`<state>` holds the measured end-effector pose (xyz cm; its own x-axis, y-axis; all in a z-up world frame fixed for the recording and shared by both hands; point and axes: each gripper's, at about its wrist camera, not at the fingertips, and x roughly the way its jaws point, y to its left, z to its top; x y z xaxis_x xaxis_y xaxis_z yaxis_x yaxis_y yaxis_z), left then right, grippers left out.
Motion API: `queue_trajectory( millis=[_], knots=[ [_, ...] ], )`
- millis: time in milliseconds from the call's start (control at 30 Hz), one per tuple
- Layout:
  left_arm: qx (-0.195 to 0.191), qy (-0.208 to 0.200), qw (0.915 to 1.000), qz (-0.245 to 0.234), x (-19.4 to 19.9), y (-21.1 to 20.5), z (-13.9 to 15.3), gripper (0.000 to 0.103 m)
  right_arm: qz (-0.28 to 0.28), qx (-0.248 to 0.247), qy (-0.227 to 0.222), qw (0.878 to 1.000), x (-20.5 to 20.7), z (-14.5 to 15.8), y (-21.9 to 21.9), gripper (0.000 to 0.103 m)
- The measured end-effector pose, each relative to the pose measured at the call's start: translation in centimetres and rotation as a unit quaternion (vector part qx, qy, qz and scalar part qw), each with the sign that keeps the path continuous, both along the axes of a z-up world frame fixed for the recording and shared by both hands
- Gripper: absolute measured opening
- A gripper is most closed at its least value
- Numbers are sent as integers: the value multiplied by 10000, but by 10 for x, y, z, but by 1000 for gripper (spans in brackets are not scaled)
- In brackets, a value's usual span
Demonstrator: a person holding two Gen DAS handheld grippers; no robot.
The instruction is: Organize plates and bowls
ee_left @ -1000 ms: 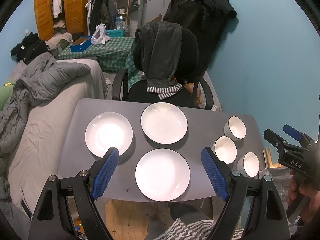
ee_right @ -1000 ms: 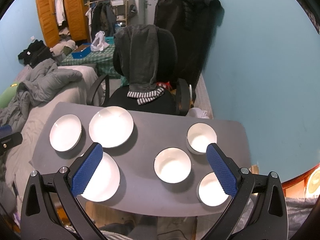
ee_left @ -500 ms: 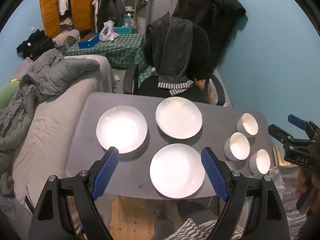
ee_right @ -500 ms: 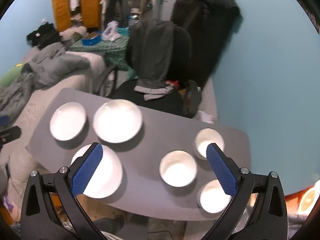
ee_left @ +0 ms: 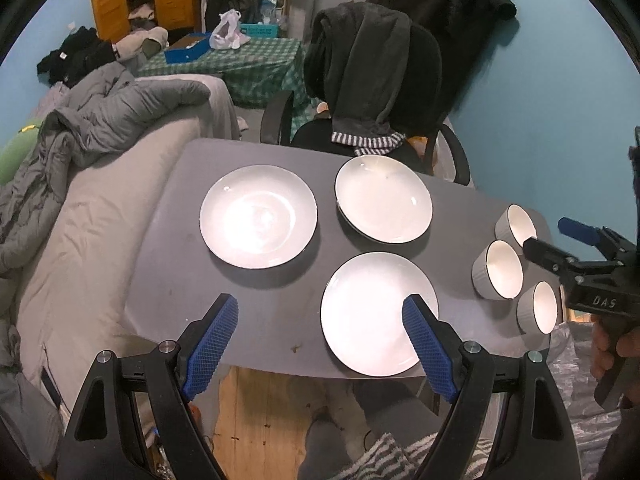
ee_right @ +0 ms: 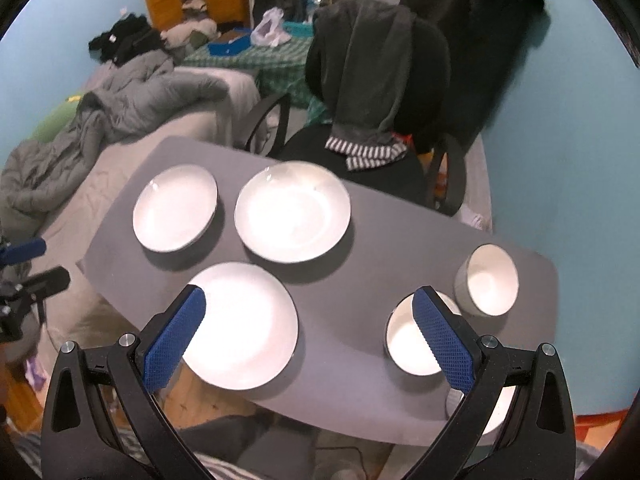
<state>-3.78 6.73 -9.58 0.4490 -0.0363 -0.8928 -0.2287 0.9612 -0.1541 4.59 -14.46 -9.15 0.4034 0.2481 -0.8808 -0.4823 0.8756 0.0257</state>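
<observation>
- Hovering above a grey table point(ee_left: 280, 316), the left gripper point(ee_left: 320, 344) hangs with its blue-padded fingers spread wide and nothing between them.
- The right gripper point(ee_right: 308, 336) is likewise released and empty, poised over the table's near edge; in the left wrist view it shows at the right margin, gripped by a person's hand point(ee_left: 612, 348).
- Three white plates with thin dark rims lie in a loose triangle on the table's left half: a far-left plate point(ee_left: 258, 216), a far-middle plate point(ee_left: 383, 199) and a near plate point(ee_left: 372, 312), each apart from the others.
- The near plate sits close to the table's front edge, its rim partly behind the left gripper's right finger.
- Three white bowls with pale grey outsides stand in a line by the table's right end: a far bowl point(ee_left: 516, 226), a middle bowl point(ee_left: 498, 270) and a near bowl point(ee_left: 538, 308), set close together.
- All plates and bowls appear empty, their insides glaring under the light.
- Bare grey tabletop opens between the plates and the bowls, and along the left edge.
- An office chair point(ee_left: 416, 92) draped with a dark hooded garment point(ee_left: 364, 72) presses against the table's far edge.
- A bed point(ee_left: 92, 216) with a grey rumpled duvet point(ee_left: 104, 120) runs along the table's left side; a blue wall stands beyond its right end.
</observation>
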Motion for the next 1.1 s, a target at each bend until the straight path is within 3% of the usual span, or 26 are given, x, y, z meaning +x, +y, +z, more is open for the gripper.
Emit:
queue_trajectory(
  millis=[433, 633, 967, 1100],
  knots=[
    [-284, 542, 9980, -143, 14, 6, -63, 86, 218, -348, 673, 9969, 8, -74, 21, 101],
    [-208, 740, 9964, -352, 22, -2, -94, 86, 117, -308, 1110, 9933, 16, -110, 22, 101],
    [-485, 1221, 9907, -339, 39, -7, -137, 86, 234, -221, 1900, 9813, 37, -145, 24, 101],
    [-696, 1393, 9873, -311, 46, -6, -152, 86, 198, -199, 2072, 9779, 42, -154, 20, 97]
  ],
)
